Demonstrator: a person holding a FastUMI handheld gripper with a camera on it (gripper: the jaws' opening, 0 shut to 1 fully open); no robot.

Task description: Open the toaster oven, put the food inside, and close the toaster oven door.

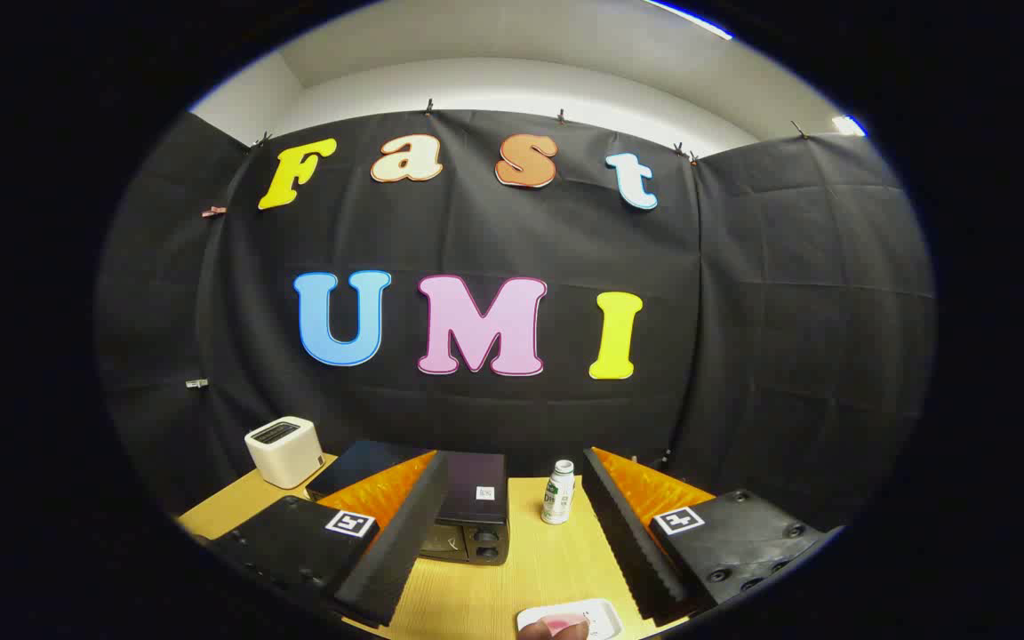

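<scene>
A wooden tabletop [556, 569] is being seen below the black wall. The gripper [516, 569] is being held up above it, and its jaws are being kept wide apart, with nothing gripped between them. Each finger [396, 542] is being marked by a small square tag.

The toaster oven [472, 516] is being seen just ahead of the fingers, partly hidden behind the left one. It is a dark box, and it is being rested on the tabletop near the wall. Its door is being kept shut, and two round knobs are being shown on its front. A small white sticker is being seen on its top.

A white toaster [284, 452] is being seen further left, beyond the left finger, well apart from the toaster oven. A flat dark thing [356, 464] is lying between them; what it is cannot be told.

A small white bottle [558, 492] is standing upright just to the right of the toaster oven, beyond the gap between the fingers.

A white tray [605, 613] is being seen close in between the fingers. The pink food [556, 627] is lying on it.
</scene>
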